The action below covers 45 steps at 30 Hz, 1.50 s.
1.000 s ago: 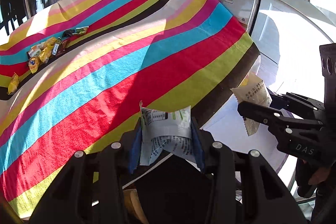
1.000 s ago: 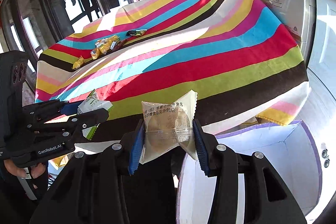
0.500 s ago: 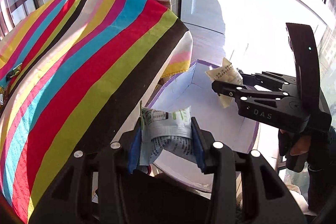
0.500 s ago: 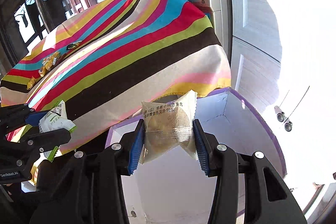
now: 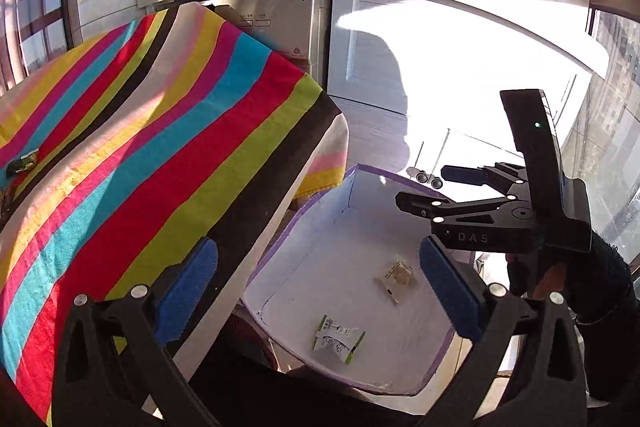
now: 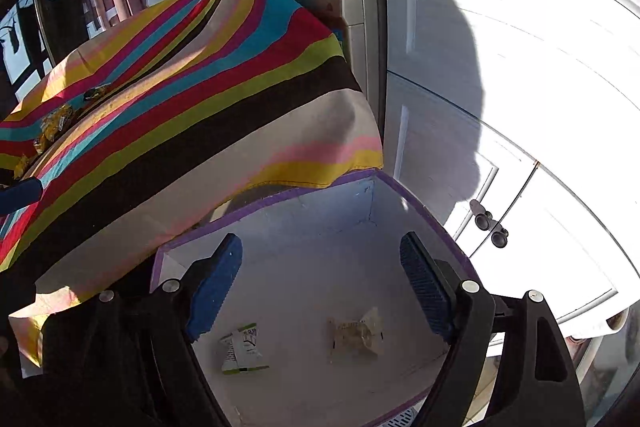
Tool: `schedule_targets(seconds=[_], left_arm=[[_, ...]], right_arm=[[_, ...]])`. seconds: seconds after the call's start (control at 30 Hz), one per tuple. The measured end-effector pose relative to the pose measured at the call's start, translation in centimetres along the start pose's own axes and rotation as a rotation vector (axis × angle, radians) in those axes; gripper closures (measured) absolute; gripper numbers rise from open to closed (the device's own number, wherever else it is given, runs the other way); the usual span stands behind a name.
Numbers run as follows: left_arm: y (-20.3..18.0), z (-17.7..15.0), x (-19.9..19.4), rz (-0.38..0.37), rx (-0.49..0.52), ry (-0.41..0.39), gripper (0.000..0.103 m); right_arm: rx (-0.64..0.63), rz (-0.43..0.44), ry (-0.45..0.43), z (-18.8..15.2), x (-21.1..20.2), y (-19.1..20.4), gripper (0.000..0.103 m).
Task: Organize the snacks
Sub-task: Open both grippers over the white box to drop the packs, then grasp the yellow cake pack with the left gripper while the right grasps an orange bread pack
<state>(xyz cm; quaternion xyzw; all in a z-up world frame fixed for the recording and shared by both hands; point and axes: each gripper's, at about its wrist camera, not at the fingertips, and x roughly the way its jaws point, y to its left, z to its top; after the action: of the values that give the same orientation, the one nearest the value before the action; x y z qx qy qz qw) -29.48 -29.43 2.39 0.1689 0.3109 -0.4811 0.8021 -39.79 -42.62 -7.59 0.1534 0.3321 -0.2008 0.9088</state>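
Note:
A white box with a purple rim [image 5: 320,199] [image 6: 420,203] stands on the floor beside the table. On its bottom lie a green-and-white snack packet [image 5: 338,339] [image 6: 240,349] and a clear packet with a round cake [image 5: 396,277] [image 6: 354,335]. My left gripper [image 5: 320,287] hangs above the box, its jaws opening wide with nothing between them. My right gripper [image 6: 320,287] [image 5: 432,189] is also over the box, jaws opening and empty. More snacks [image 6: 56,119] lie far off on the table.
The table under a striped cloth [image 5: 160,167] [image 6: 200,87] overhangs the box on the left. White cabinet doors with knobs [image 6: 488,223] stand behind, beside an appliance [image 5: 280,27]. A gloved hand [image 5: 580,279] holds the right gripper.
Both grippers swung from the table to above the box, then opened. The green-and-white packet and the cake packet left the jaws and now lie on the box bottom.

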Motion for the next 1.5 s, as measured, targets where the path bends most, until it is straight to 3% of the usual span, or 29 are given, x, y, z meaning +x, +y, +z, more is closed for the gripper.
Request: schedule_targets(seconds=[0.1,0.2,0.3,0.43,0.6,0.87,1.07,1.17,1.5], left_arm=[[3.5,-0.9,-1.4,0.066,-0.077,-0.011,0.002],[8.0,-2.1,-3.7,0.16,-0.171,-0.03,0.002],[12.9,-3.6,-6.3,0.272,-0.28,-0.062,0.002],[19.7,-6.1,-9.6,0.42,-0.431,-0.081,0.002],[26.5,-9.5,-13.2,0.605,-0.544,-0.088,0.002],[36.6,-12.9,-17.2,0.798,-0.691,-0.027,0.002],[40.7,-14.6,-18.6,0.858,-0.768,-0.01,0.002],[41.8,-14.8,-18.7,0.849,-0.783,0.004,0.002],[44.9,-14.7,-17.7,0.878,-0.761,0.07,0.002]], right_arm=[[-0.018,0.088,-0.059,0.4,-0.4,2.7,0.016],[-0.05,0.241,-0.042,1.3,0.0,6.6,0.016],[-0.107,0.328,-0.041,2.9,0.4,11.3,0.016],[-0.237,0.359,-0.008,4.6,2.1,18.8,0.016],[-0.345,0.415,0.045,5.6,5.4,27.3,0.016],[-0.464,0.474,0.197,7.5,10.3,38.6,0.016],[-0.529,0.608,0.283,9.5,12.9,46.4,0.016],[-0.481,0.646,0.34,10.8,15.4,49.6,0.014],[-0.376,0.722,0.376,14.5,20.5,57.8,0.018]])
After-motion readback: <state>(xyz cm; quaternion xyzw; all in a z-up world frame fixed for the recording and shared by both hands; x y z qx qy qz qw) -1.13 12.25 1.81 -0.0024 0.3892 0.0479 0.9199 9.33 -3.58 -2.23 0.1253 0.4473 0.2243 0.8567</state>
